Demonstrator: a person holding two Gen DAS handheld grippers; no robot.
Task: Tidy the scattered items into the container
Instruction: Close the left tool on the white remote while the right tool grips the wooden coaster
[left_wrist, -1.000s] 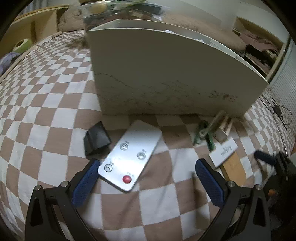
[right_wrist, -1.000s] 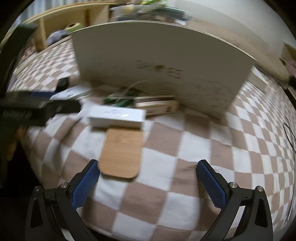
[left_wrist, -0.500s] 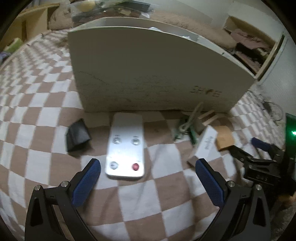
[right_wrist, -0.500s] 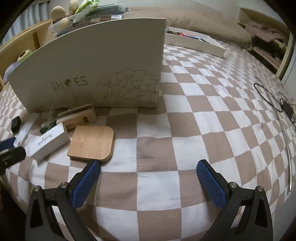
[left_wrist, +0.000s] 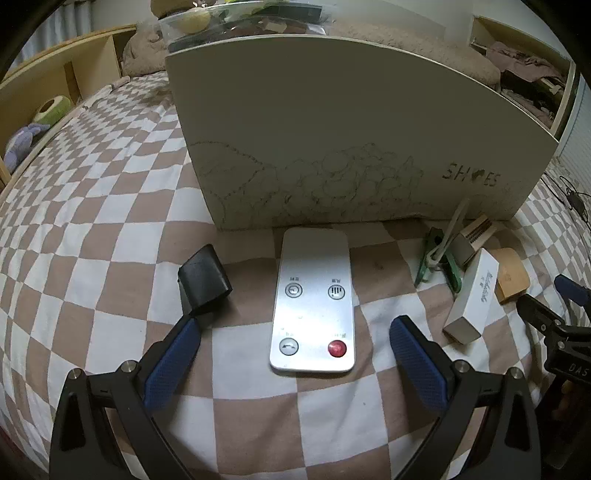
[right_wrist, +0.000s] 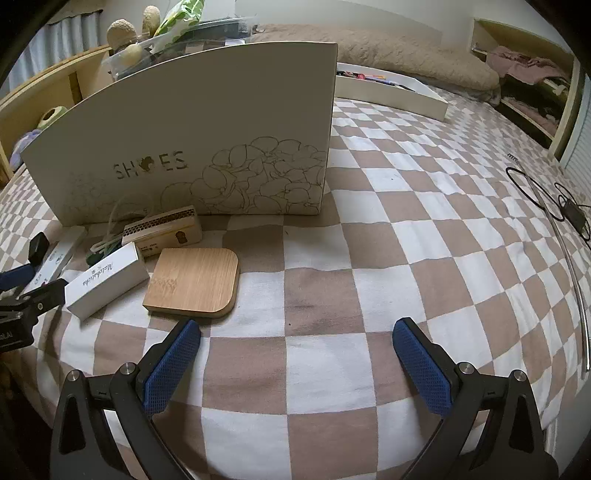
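A tall white shoe box (left_wrist: 351, 147) (right_wrist: 192, 147) stands on the checked bedspread. In front of it lie a silver remote (left_wrist: 313, 299), a small black case (left_wrist: 203, 280), green clips on a cord (left_wrist: 439, 258), a slotted wooden block (right_wrist: 162, 230), a white matchstick box (right_wrist: 107, 278) (left_wrist: 472, 291) and a bamboo coaster (right_wrist: 194, 282) (left_wrist: 511, 275). My left gripper (left_wrist: 295, 354) is open, its fingers either side of the remote's near end, not touching. My right gripper (right_wrist: 295, 354) is open over bare bedspread, the coaster just beyond its left finger.
A shallow white tray (right_wrist: 391, 92) lies behind the shoe box to the right. Black cables (right_wrist: 546, 199) trail at the bed's right side. A wooden shelf (left_wrist: 55, 85) with soft toys lines the left. A beige pillow (right_wrist: 388, 55) lies at the back.
My left gripper has moved forward and squared up on the remote, which now looks larger and centred. My right gripper has swung right then drawn nearer the coaster.
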